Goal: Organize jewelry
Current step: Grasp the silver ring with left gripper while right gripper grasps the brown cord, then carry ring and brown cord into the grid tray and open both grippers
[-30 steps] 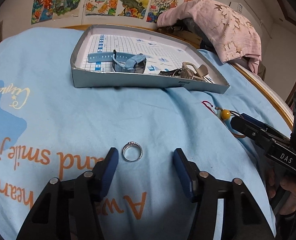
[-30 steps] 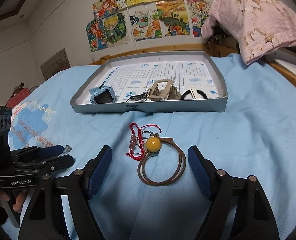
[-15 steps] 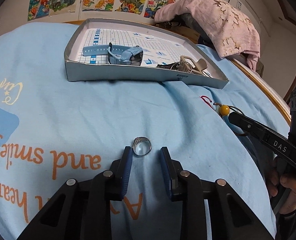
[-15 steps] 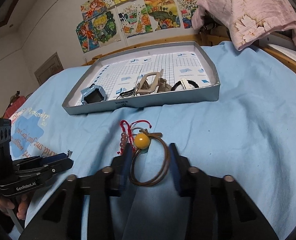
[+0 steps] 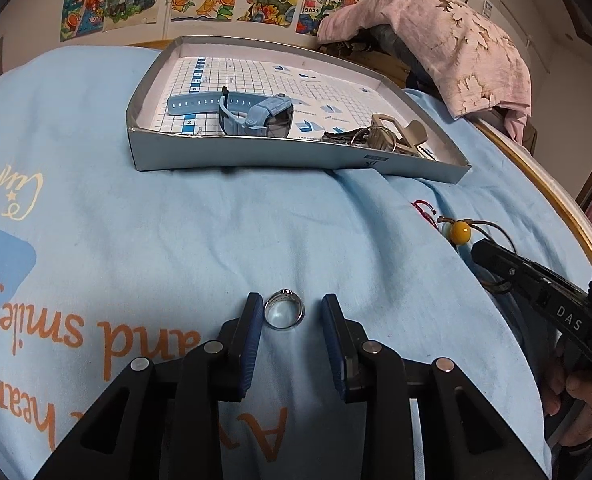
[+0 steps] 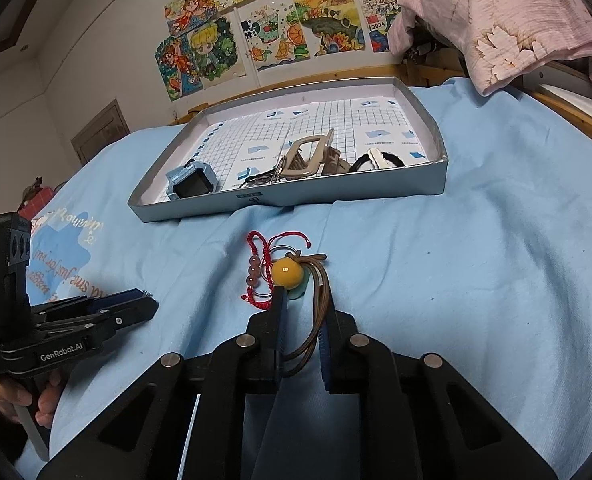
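A silver ring [image 5: 284, 326] lies flat on the light blue cloth between the tips of my left gripper [image 5: 291, 308]. Its jaws stand narrow with a small gap on the ring's right side, so the pads are not pressing it. My right gripper [image 6: 304, 302] is closing its jaws on the brown cord [image 6: 323, 300] of a necklace with a yellow bead [image 6: 284, 272], and the cord is pinched between the pads. A red string bracelet [image 6: 261, 264] with pink beads lies tangled beside the bead. The grey tray [image 5: 255, 152] sits further back.
The tray holds a blue watch [image 5: 255, 116], a bunch of keys [image 5: 376, 138] and a black hair tie [image 6: 380, 160]. A pink cloth [image 5: 456, 40] is heaped at the back right. A wooden edge [image 5: 536, 168] borders the cloth on the right. Drawings hang on the wall.
The left jaws narrowed from wide to close around the ring. The right jaws closed from wide onto the brown cord. Neither hand shifted much.
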The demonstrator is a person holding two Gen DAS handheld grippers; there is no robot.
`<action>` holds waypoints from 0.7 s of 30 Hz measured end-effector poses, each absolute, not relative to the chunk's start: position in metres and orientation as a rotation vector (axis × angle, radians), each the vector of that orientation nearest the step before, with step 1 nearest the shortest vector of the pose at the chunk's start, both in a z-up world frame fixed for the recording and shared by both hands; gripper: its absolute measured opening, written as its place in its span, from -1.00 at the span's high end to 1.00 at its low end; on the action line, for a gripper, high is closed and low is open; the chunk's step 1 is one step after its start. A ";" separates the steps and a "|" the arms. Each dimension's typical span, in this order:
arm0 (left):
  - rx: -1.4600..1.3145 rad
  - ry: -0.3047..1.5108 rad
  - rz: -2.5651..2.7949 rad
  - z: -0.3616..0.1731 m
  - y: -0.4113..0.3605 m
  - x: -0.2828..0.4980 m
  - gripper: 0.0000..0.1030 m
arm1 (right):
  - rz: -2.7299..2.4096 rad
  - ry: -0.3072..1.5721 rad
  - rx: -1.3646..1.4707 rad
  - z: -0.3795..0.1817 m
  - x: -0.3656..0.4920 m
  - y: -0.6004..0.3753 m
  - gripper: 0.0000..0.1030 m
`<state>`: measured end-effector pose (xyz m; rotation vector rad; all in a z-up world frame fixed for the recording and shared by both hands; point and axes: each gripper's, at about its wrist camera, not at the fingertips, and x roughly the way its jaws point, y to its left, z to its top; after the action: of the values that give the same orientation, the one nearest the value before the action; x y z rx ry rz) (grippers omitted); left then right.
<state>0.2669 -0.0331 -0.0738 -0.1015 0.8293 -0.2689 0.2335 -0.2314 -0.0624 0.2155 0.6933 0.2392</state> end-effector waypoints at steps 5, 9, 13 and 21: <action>-0.104 0.821 -0.274 -0.072 -0.032 0.265 0.61 | 0.244 0.659 0.199 -0.058 0.229 -0.230 0.92; -0.105 0.799 -0.288 -0.065 -0.032 0.261 0.61 | 0.247 0.604 0.171 -0.048 0.219 -0.229 0.93; -0.098 0.767 -0.296 -0.050 -0.036 0.256 0.61 | 0.254 0.552 0.165 -0.033 0.211 -0.232 0.93; -0.105 0.701 -0.344 -0.015 -0.053 0.269 0.61 | 0.273 0.474 0.165 -0.004 0.218 -0.238 0.93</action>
<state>0.2687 -0.0534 -0.0154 -0.1048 0.7006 -0.3441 0.2183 -0.2379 -0.0041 0.1645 0.4736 0.2730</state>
